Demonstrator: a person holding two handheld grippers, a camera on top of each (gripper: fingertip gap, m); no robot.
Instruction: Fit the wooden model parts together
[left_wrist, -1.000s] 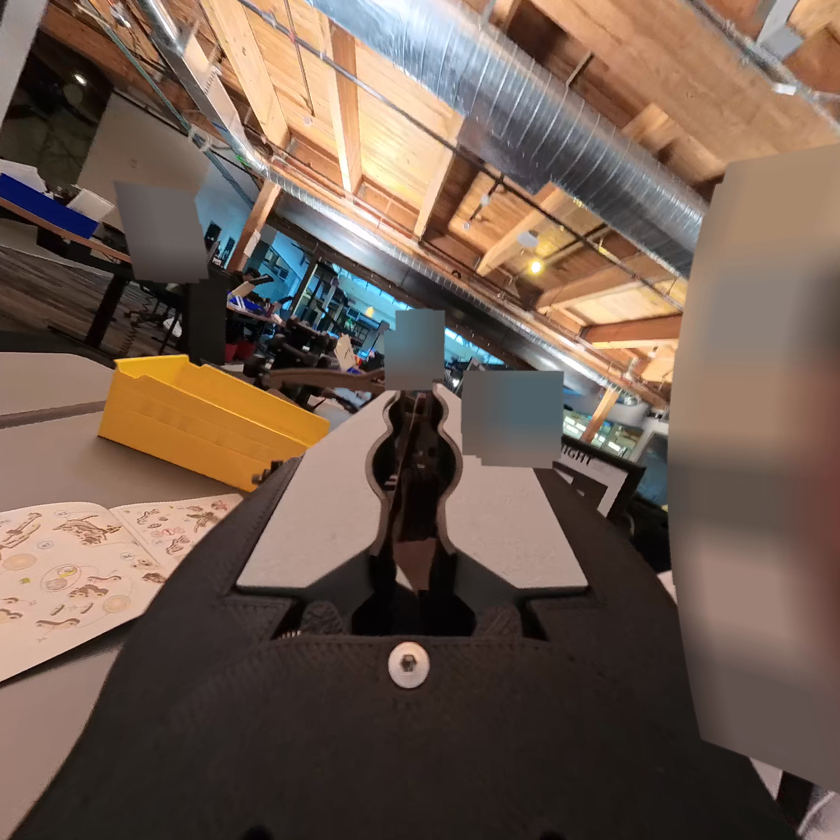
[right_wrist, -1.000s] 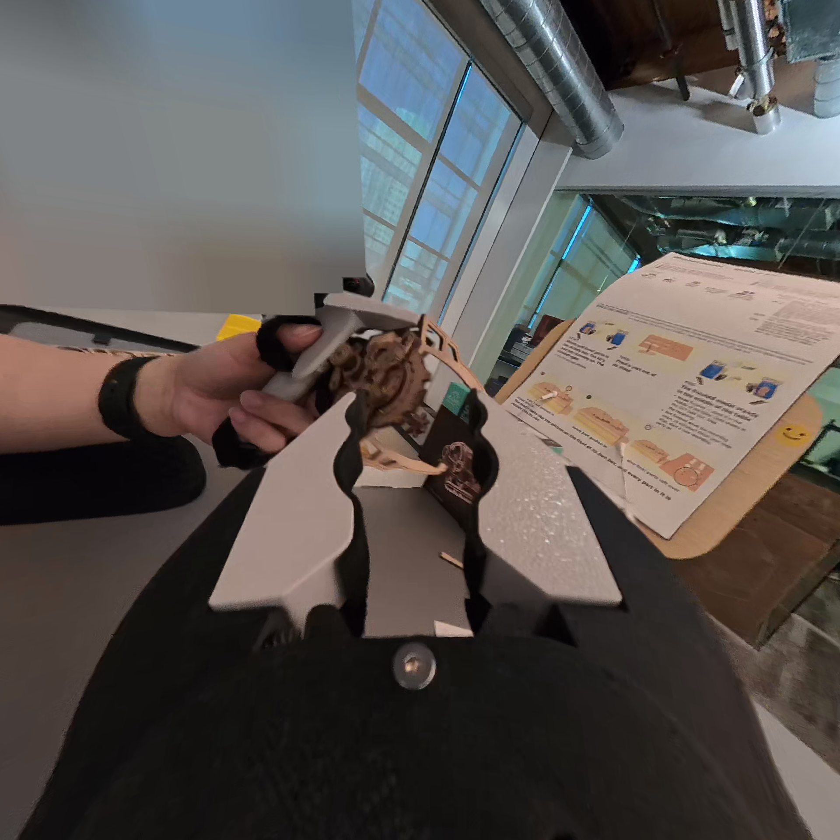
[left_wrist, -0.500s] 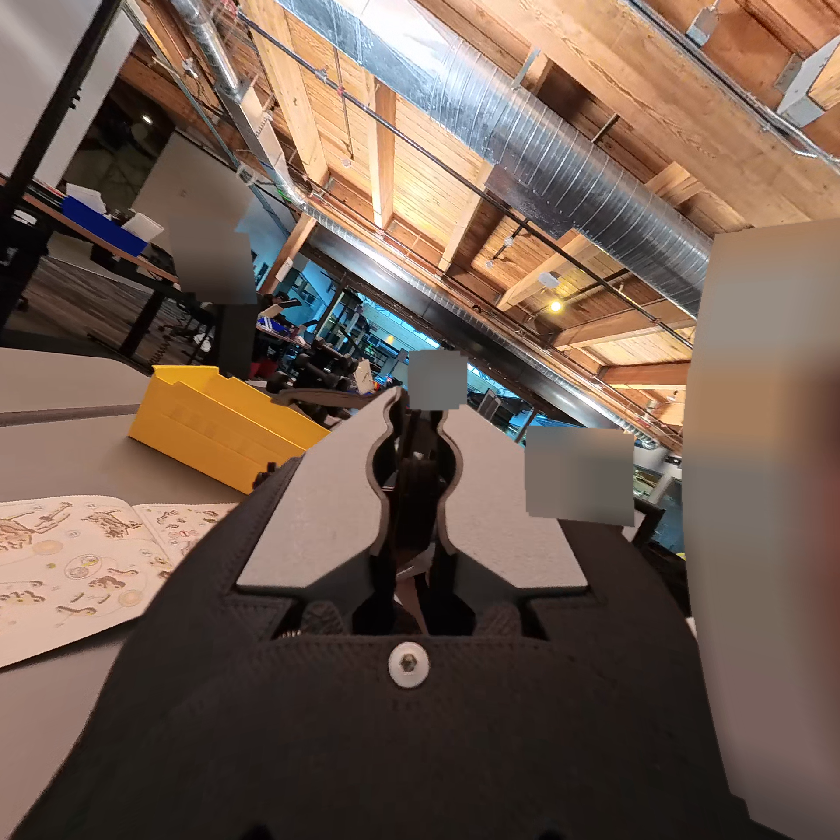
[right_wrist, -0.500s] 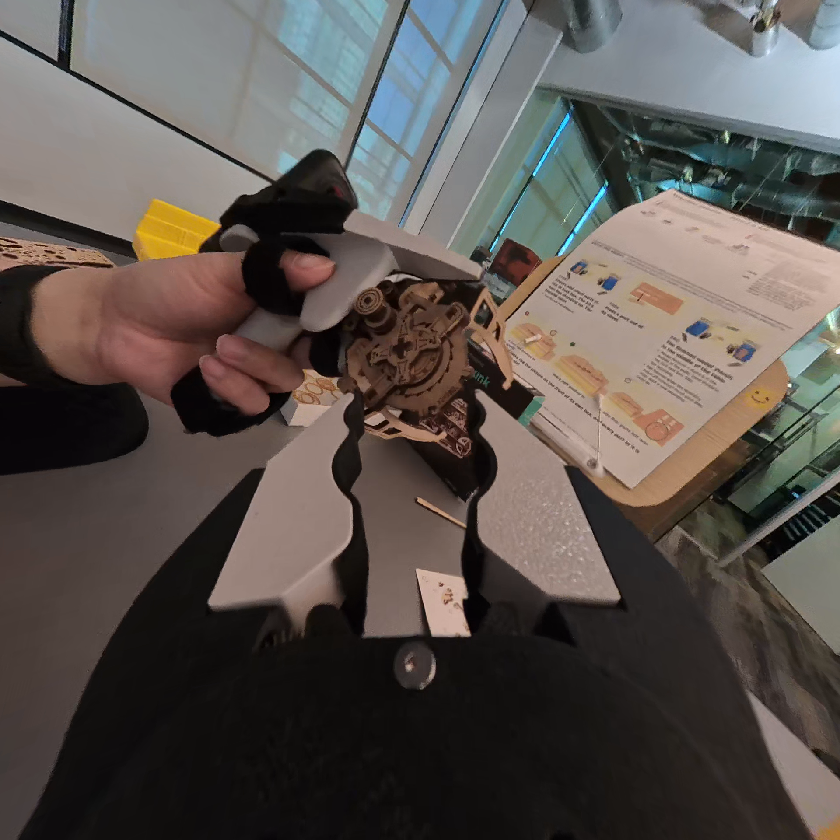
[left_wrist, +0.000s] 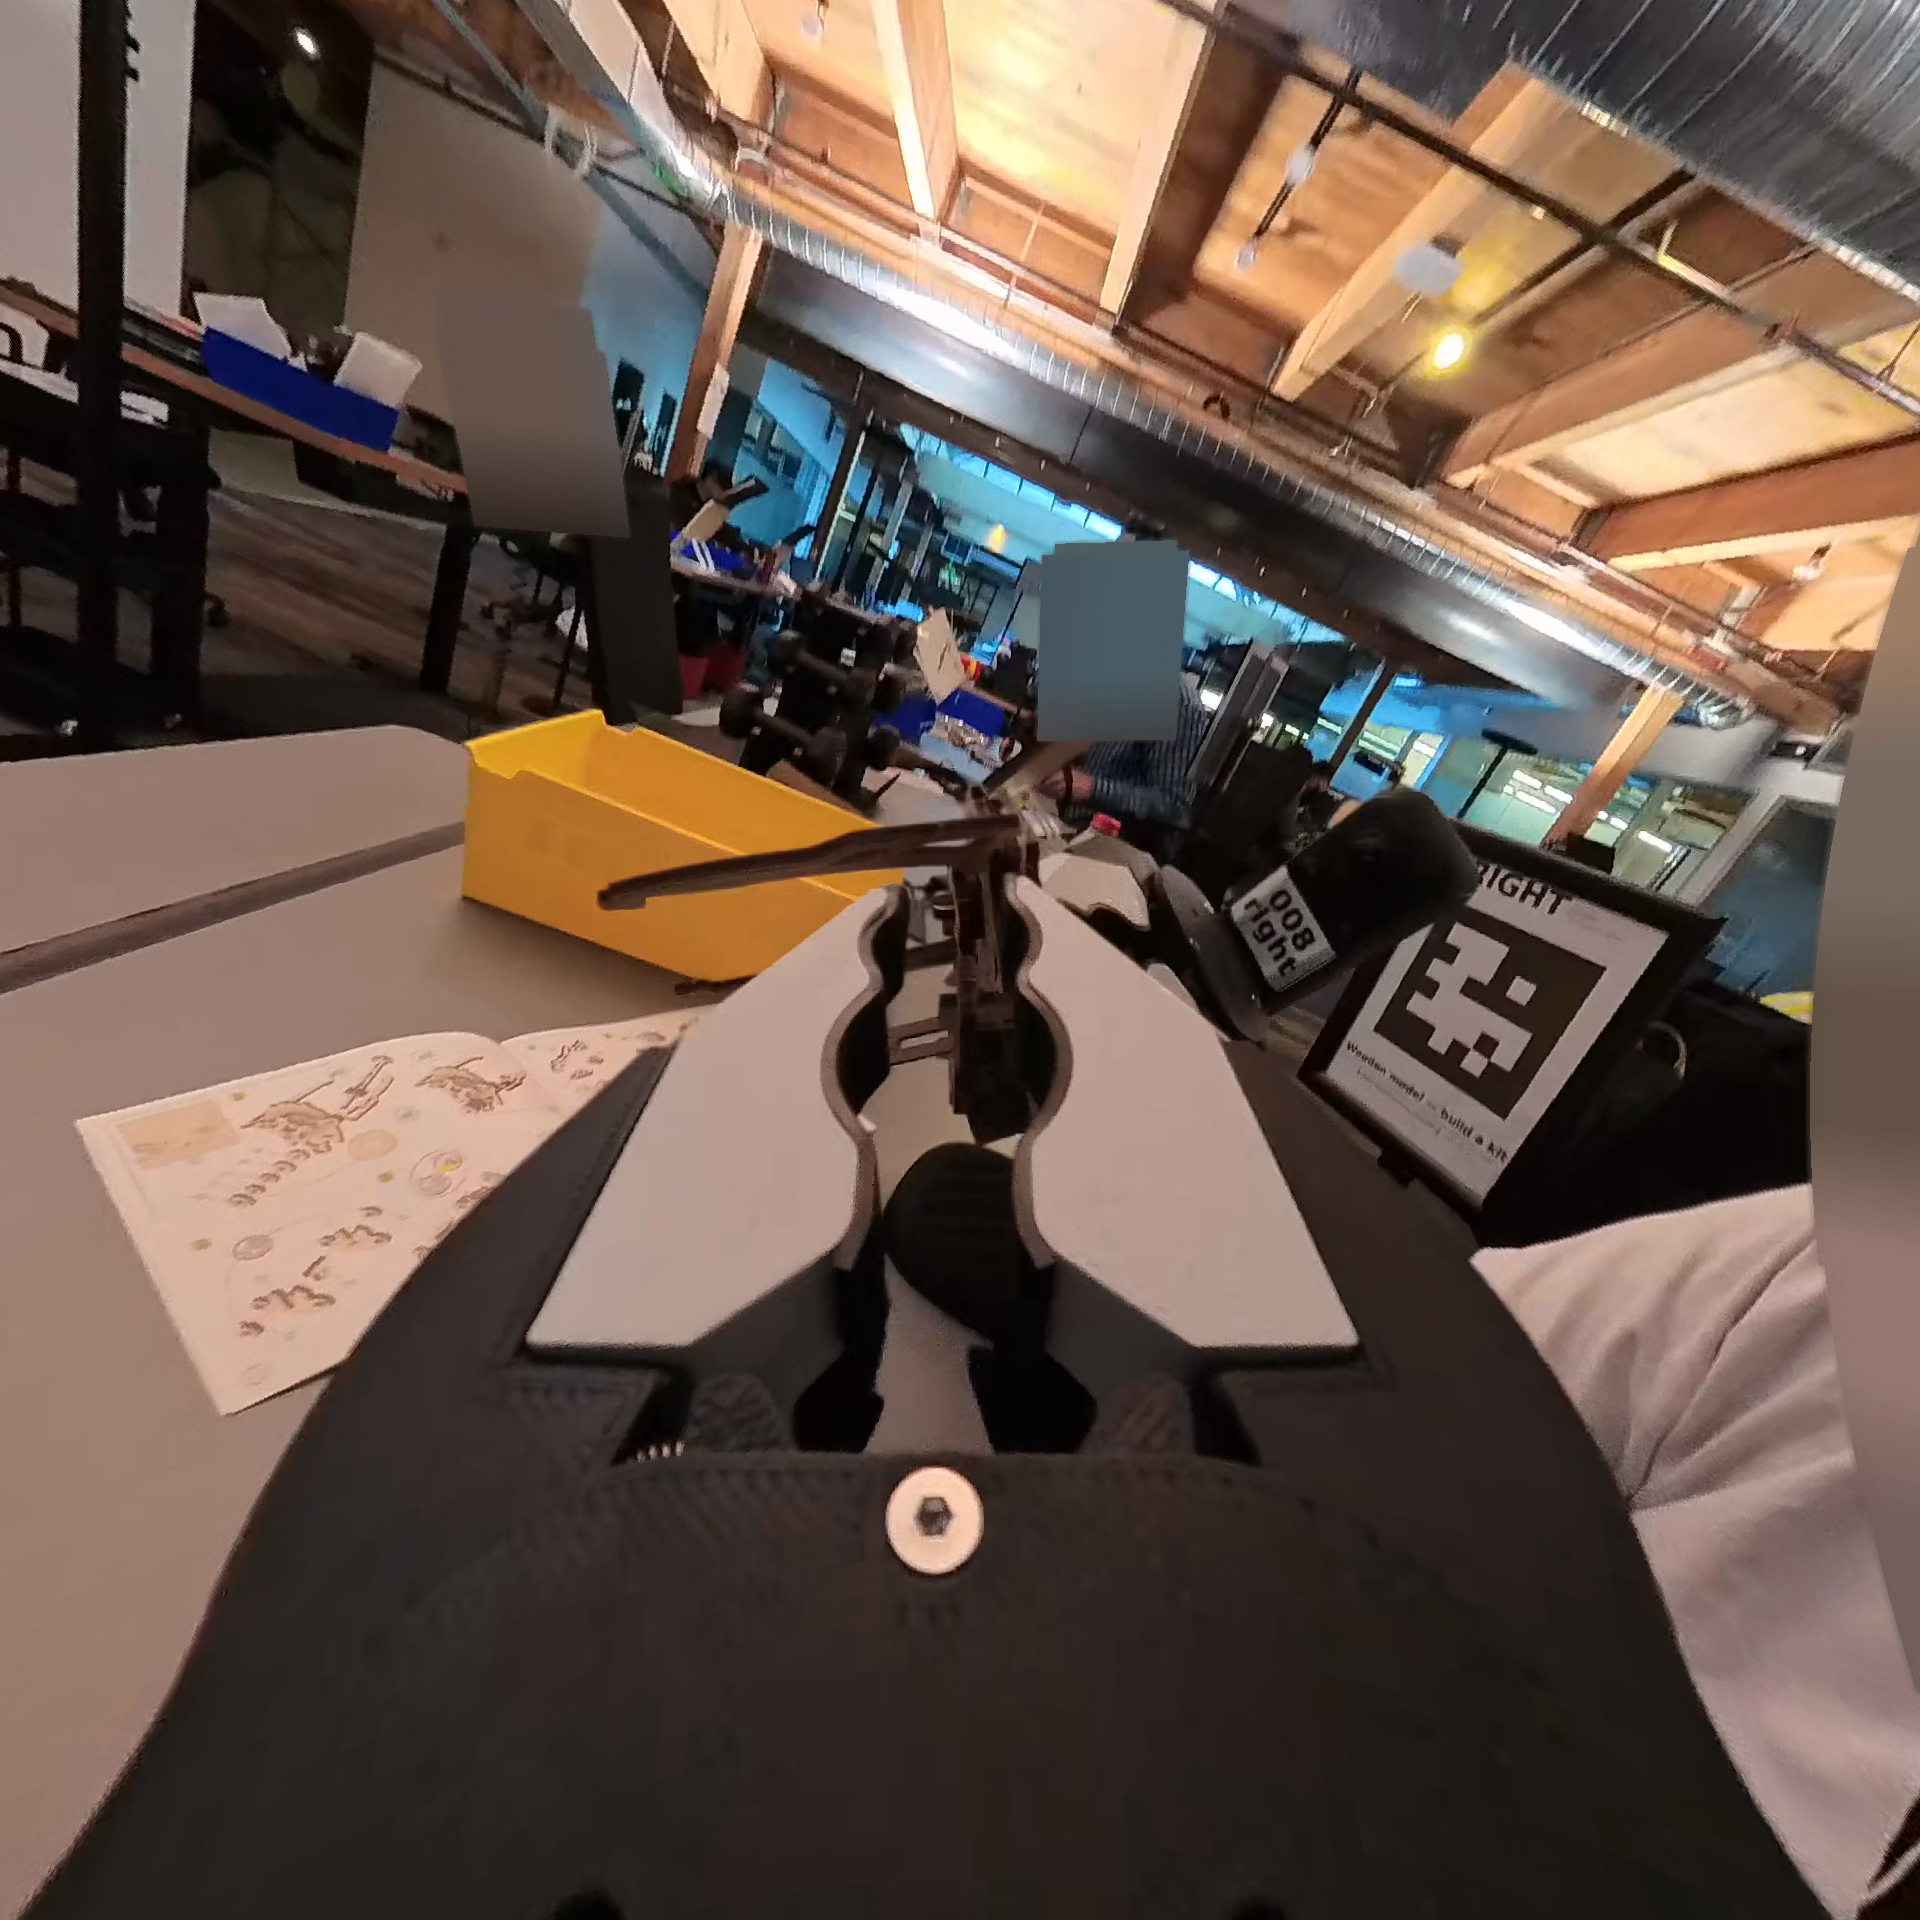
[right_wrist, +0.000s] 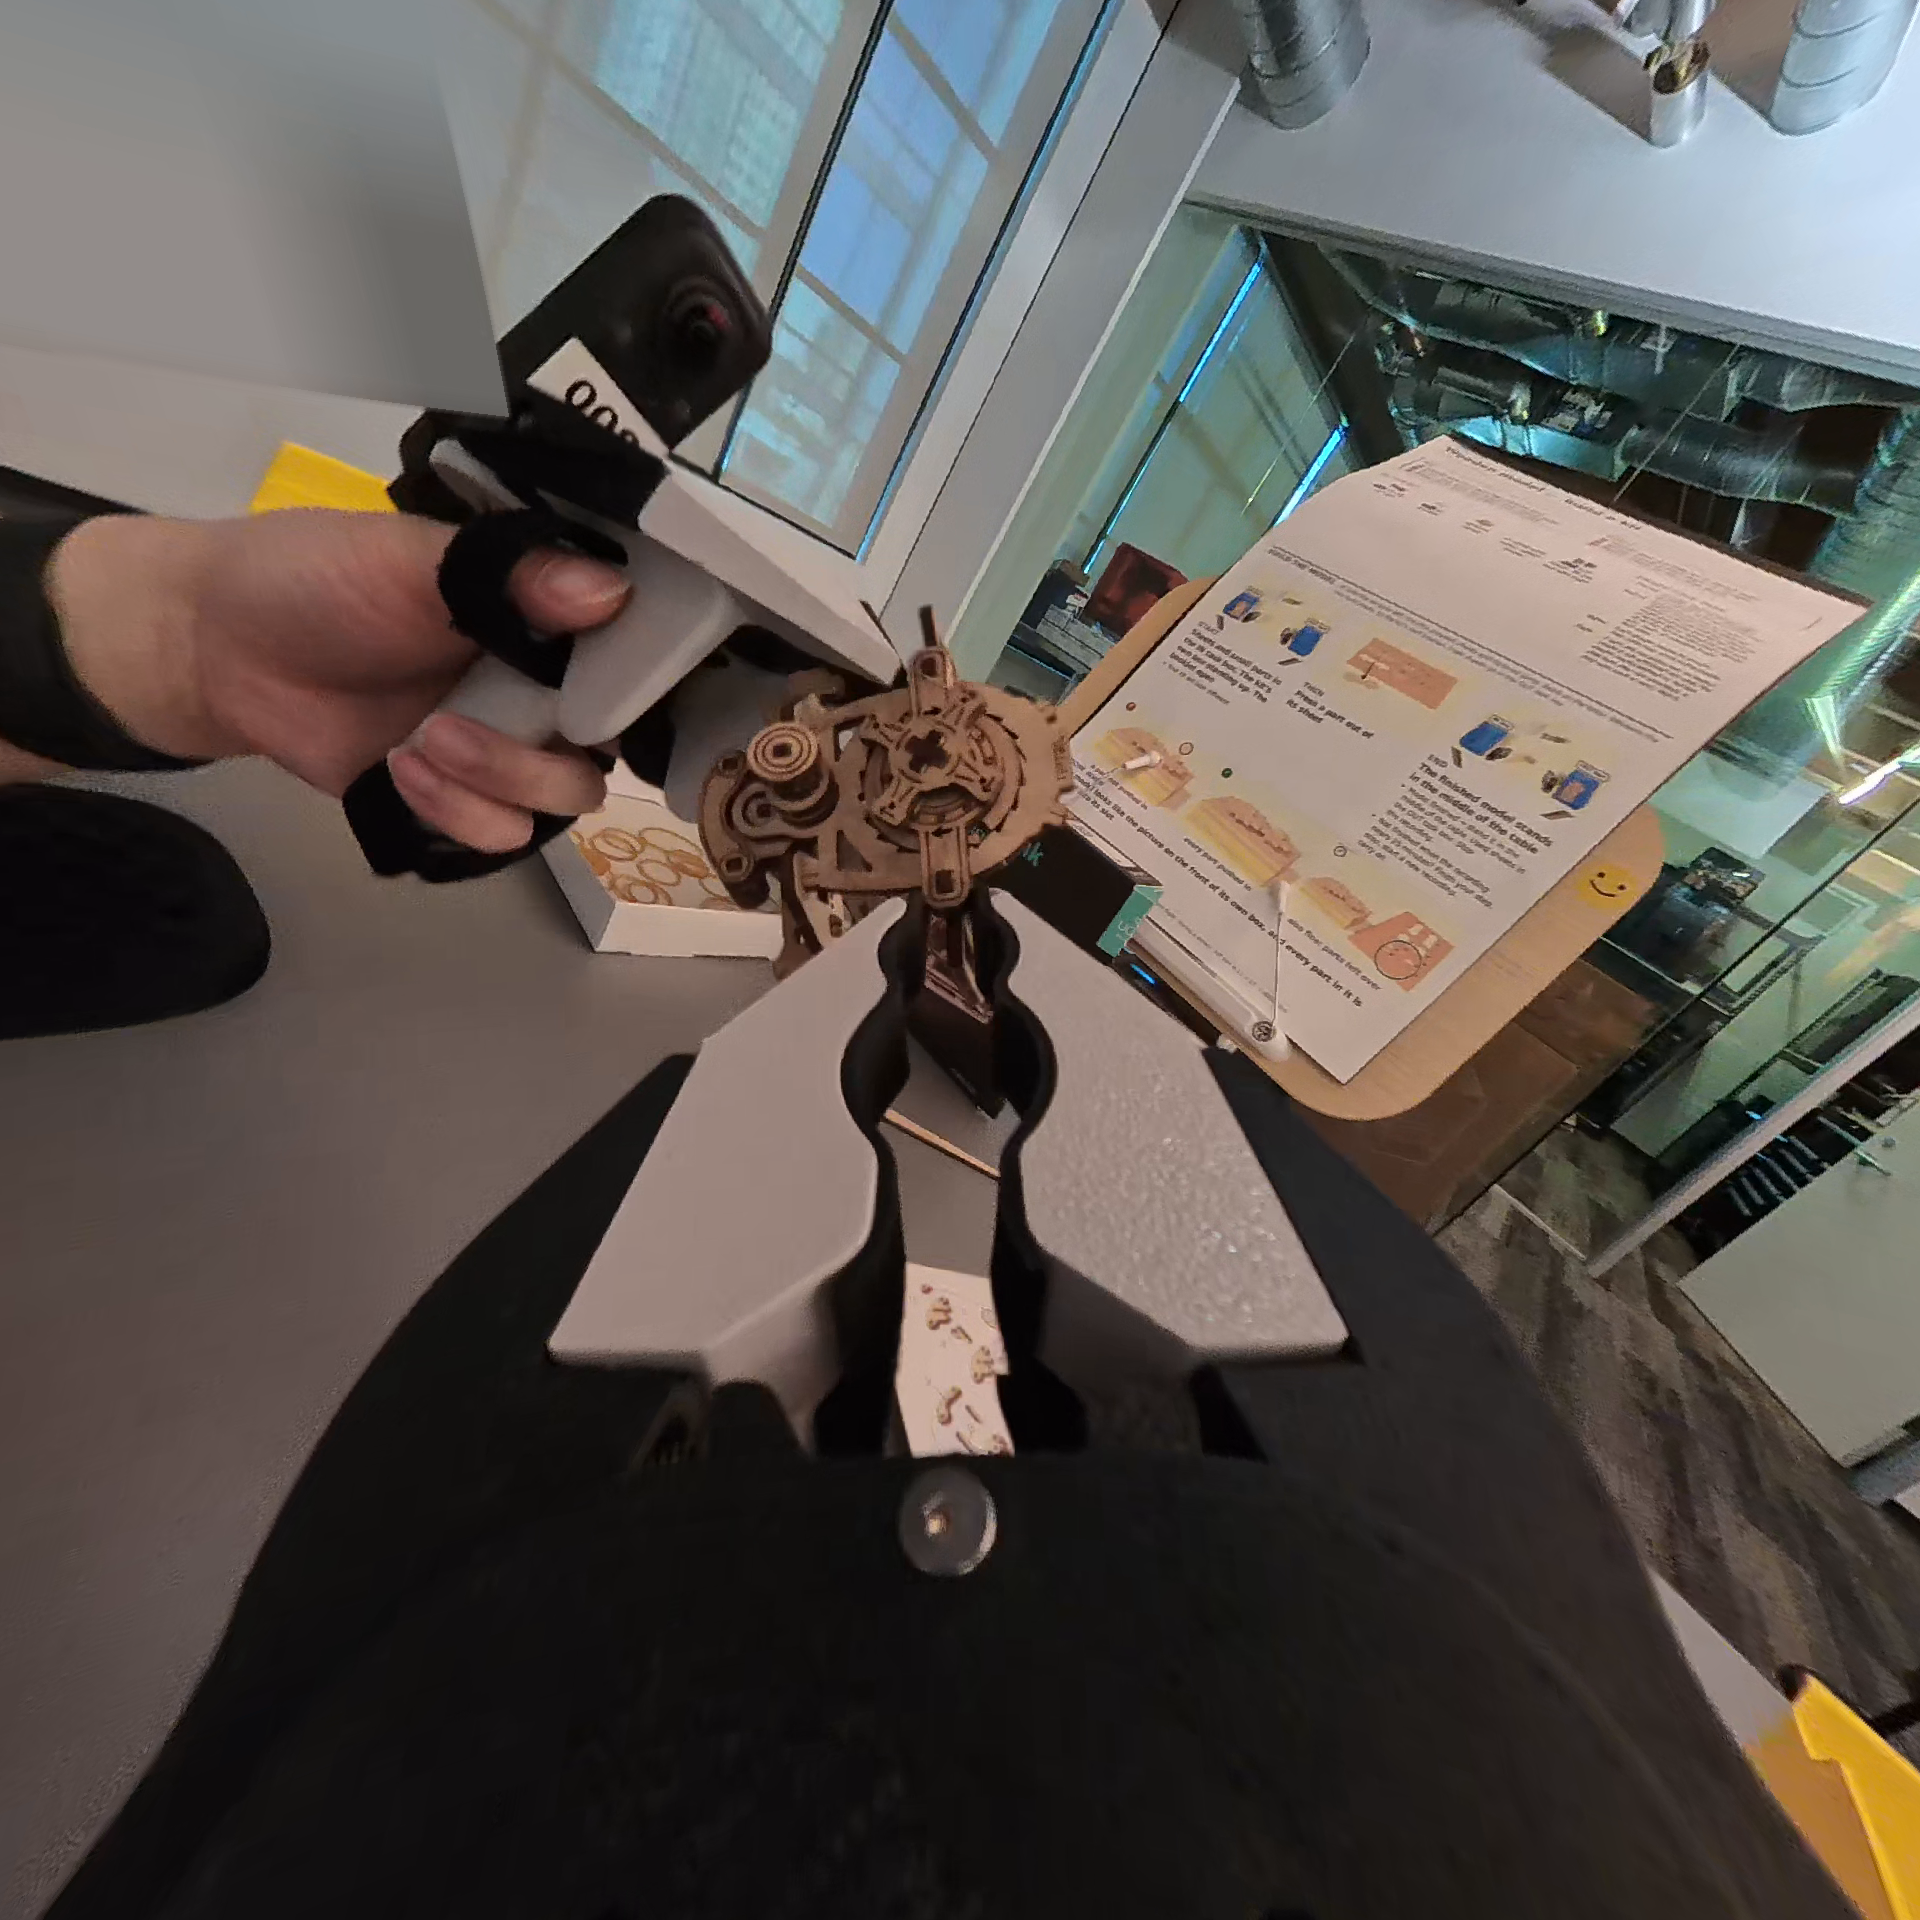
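Note:
The wooden model (right_wrist: 894, 800) is a brown gear assembly with a cross-shaped hub, held up above the grey table (right_wrist: 364, 1091). My left gripper (right_wrist: 883, 675), held in a person's hand, is shut on the model from the upper left. In the left wrist view the model (left_wrist: 982, 997) shows edge-on between the left gripper's (left_wrist: 961, 904) fingers, with a thin dark rod (left_wrist: 790, 857) sticking out to the left. My right gripper (right_wrist: 945, 914) is closed on the model's lower spoke from below. It also shows in the left wrist view (left_wrist: 1299, 925), just right of the model.
A yellow bin (left_wrist: 644, 831) stands behind the model. An open picture booklet (left_wrist: 343, 1164) lies on the table at left. A framed sign (left_wrist: 1496, 1029) stands at right. An instruction sheet on a wooden board (right_wrist: 1403, 748), a white box (right_wrist: 665, 894) and a thin stick (right_wrist: 935, 1138) lie beyond. My hands' fingertips stand some 4 cm from each other.
My right gripper's jaws have narrowed and closed around the model's lower spoke. The left gripper has tipped downward and turned the model, so more table shows.

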